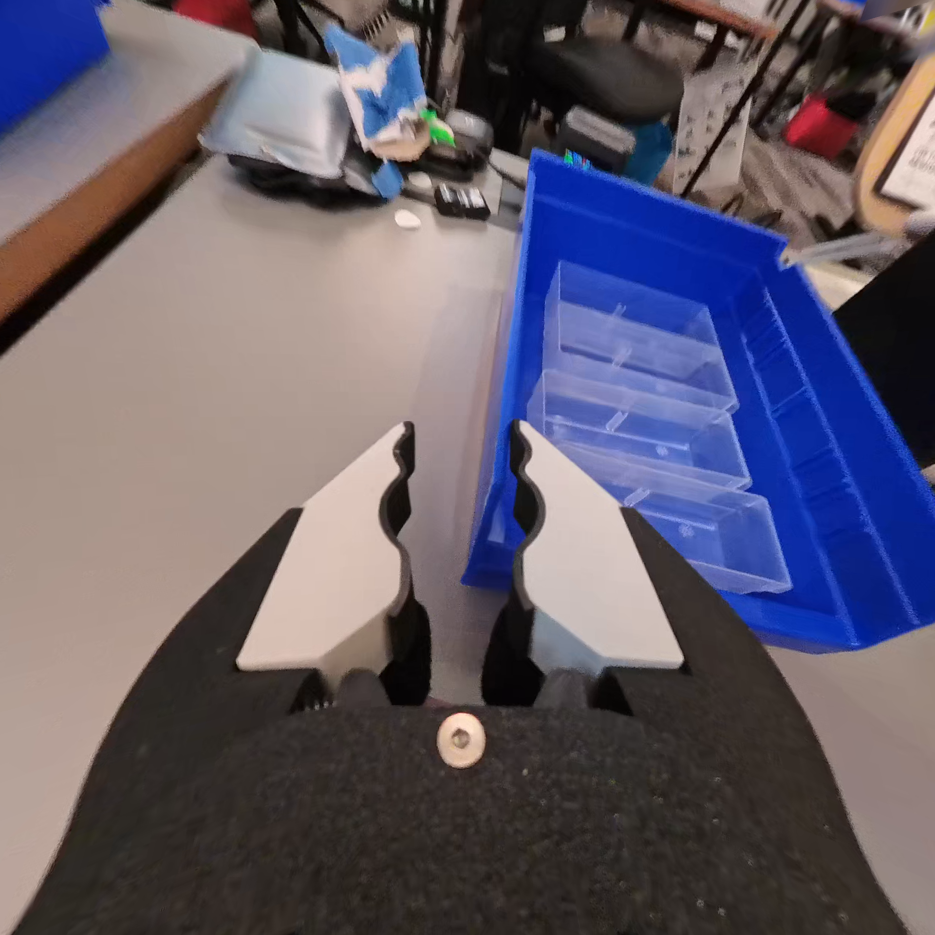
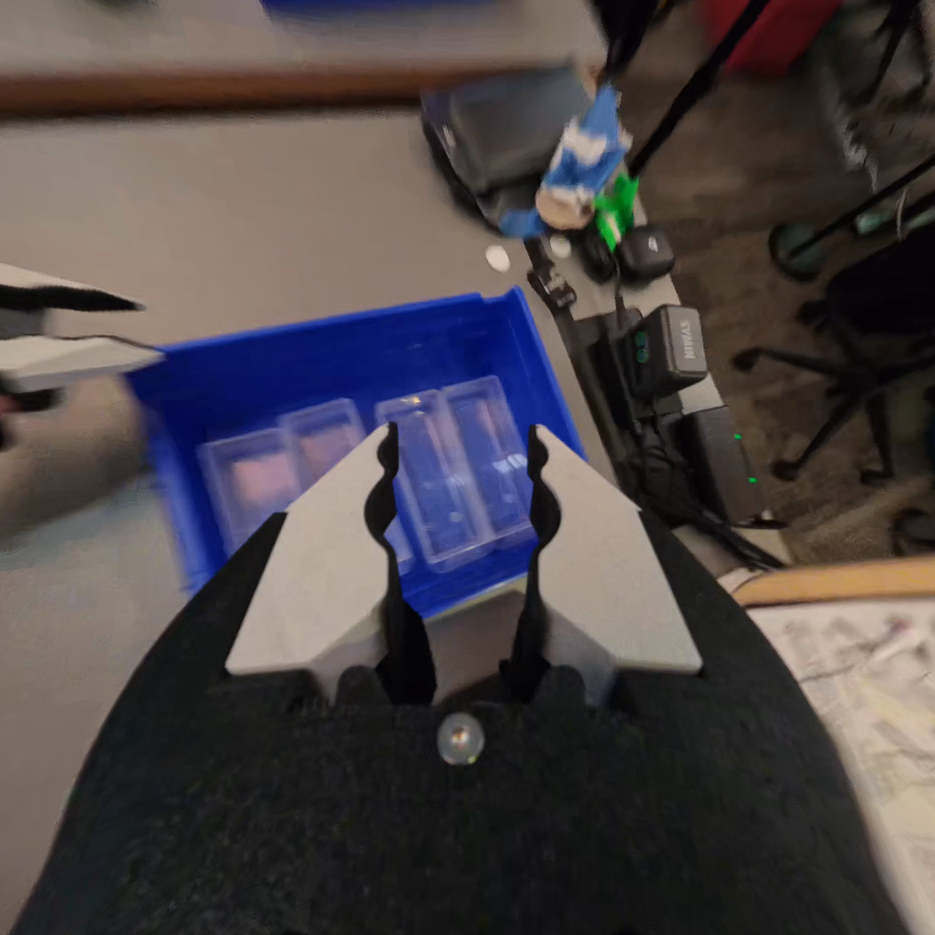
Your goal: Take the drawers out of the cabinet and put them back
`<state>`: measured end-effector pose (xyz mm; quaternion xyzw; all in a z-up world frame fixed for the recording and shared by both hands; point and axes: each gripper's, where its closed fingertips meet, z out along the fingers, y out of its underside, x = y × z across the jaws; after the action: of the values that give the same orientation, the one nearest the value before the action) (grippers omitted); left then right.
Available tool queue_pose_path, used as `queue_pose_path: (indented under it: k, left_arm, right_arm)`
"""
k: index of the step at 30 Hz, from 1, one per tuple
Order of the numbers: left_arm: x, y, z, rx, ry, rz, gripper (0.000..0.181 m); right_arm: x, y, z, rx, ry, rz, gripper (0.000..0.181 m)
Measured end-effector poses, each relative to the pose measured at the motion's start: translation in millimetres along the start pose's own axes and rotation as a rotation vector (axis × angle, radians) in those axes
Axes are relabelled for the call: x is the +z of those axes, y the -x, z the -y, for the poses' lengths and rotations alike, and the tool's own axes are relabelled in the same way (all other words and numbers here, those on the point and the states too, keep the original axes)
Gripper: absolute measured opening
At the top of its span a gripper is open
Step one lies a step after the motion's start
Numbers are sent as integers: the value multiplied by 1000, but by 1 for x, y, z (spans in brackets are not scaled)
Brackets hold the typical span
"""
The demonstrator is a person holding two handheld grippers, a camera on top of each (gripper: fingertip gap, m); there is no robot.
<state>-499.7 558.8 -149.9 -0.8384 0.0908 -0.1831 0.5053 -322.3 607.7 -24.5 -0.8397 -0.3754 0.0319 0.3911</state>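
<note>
A blue bin (image 1: 632,222) stands on the grey table (image 1: 253,354) and holds several clear plastic drawers (image 1: 647,344) lying side by side. My left gripper (image 1: 463,435) is open and empty, above the table just left of the bin's near corner. My right gripper (image 2: 461,435) is open and empty, above the bin (image 2: 329,349), with a clear drawer (image 2: 455,480) showing between its fingers. The left gripper (image 2: 141,330) also shows at the left edge of the right wrist view, open. A dark body (image 1: 895,354) at the right edge, with a clear piece on top, may be the cabinet.
Behind the bin lie a blue-and-white object (image 1: 379,96), a grey case (image 1: 283,116), black batteries (image 1: 463,200) and a small white disc (image 1: 407,219). Black power units and cables (image 2: 668,349) sit by the table's right edge. A raised wooden-edged surface (image 1: 101,187) stands on the left.
</note>
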Motion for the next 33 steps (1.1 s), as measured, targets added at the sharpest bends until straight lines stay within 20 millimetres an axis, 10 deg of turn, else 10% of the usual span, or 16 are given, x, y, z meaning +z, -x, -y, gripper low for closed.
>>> queue_pose_path:
  k: [3, 7, 13, 18, 33]
  left_arm:
    - [-23, -12, 16, -6, -105, 0, 36]
    - [-50, -58, 26, 75, -207, -79, 37]
    - [-64, -138, -23, 108, -130, -244, 50]
    - [-83, -157, -60, 52, -49, -269, 61]
    - [-70, -141, -80, 68, 67, -234, 62]
  right_arm:
    - [-85, 38, -46, 183, -298, 12, 54]
    - [-160, 53, -169, 364, -547, -154, 68]
    - [-253, 63, -373, 627, -450, -462, 80]
    - [-316, 71, -480, 790, -440, -749, 85]
    - [-291, 77, -474, 794, -375, -632, 87]
